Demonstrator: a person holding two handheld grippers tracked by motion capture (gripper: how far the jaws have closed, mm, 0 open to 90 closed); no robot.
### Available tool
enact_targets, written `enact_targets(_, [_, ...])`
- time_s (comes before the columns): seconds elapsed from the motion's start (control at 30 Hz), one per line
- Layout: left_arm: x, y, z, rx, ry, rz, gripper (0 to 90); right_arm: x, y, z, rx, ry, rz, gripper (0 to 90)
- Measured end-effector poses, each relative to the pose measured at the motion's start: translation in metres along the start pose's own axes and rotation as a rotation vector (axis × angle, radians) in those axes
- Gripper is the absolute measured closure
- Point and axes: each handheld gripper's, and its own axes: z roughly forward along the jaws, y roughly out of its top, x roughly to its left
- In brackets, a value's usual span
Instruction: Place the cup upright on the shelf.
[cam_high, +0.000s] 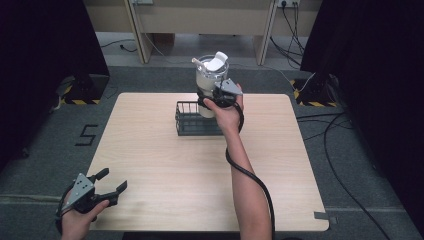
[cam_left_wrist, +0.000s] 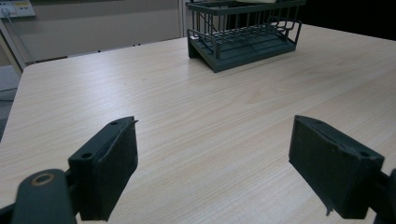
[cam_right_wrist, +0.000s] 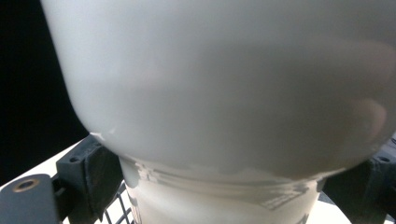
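Cup (cam_high: 212, 80) clamped by right gripper (cam_high: 216, 96) at frame centre above rack (cam_high: 192, 120); rim strike risked. Left gripper (cam_high: 107, 184) held wide open, empty.

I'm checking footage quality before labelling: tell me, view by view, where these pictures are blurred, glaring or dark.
High view: even light, sharp on the table, dark curtains at both sides. Left gripper view: window-like sheen on the tabletop, the near jaws soft, the wire rack crisp. Right gripper view: the white cup sits so close that it is out of focus and washed pale, with black background at left.
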Motion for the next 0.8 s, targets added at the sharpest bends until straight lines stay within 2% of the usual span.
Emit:
enact_targets(0.27, [0.000, 0.000, 0.000, -0.001, 0.000, 0.000, 14.9, -0.001, -0.004, 0.005, 0.012, -0.006, -0.001, 10.5])
enact_targets(0.8, [0.000, 0.000, 0.000, 0.000, 0.000, 0.002, 14.9, -0.004, -0.028, 0.018, 0.075, -0.025, 0.001, 10.4])
